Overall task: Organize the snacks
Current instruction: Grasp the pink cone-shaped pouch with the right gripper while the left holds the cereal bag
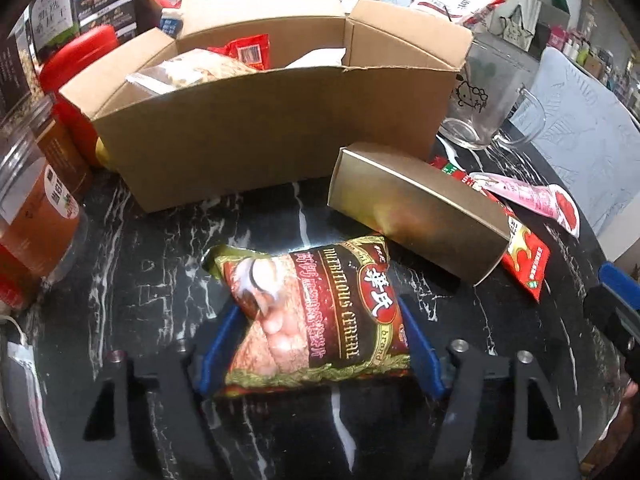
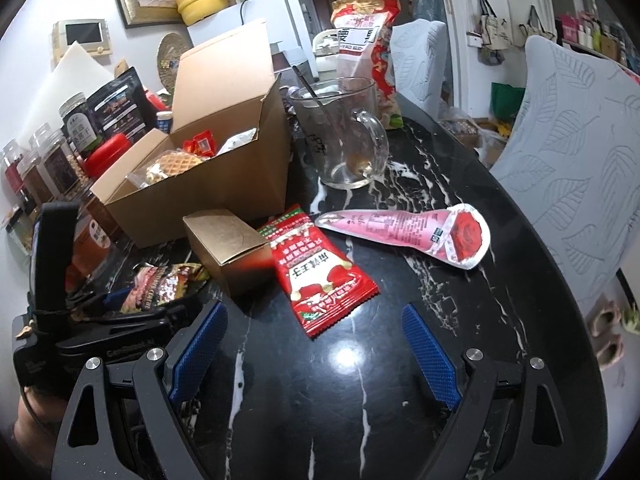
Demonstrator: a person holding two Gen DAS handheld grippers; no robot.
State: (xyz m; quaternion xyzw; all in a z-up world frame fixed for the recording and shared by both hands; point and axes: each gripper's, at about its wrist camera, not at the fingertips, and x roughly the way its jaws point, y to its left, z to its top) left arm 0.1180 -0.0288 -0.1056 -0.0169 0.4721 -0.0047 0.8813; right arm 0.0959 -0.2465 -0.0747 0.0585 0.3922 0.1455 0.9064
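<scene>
We count one cardboard box (image 2: 208,184), one gold carton (image 2: 232,252), one glass mug (image 2: 340,132), and three loose snack packets (lower centre): cereal packet (image 1: 316,316), red packet (image 2: 316,268), pink cone packet (image 2: 408,236).

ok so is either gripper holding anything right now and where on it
The left gripper is shut on the cereal packet, pads on its two long sides near the lower end. The right gripper is open and holds nothing.

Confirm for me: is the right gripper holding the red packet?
No. The right gripper has its jaws spread wide over bare tabletop, and the red packet lies flat on the table ahead of them, untouched.
</scene>
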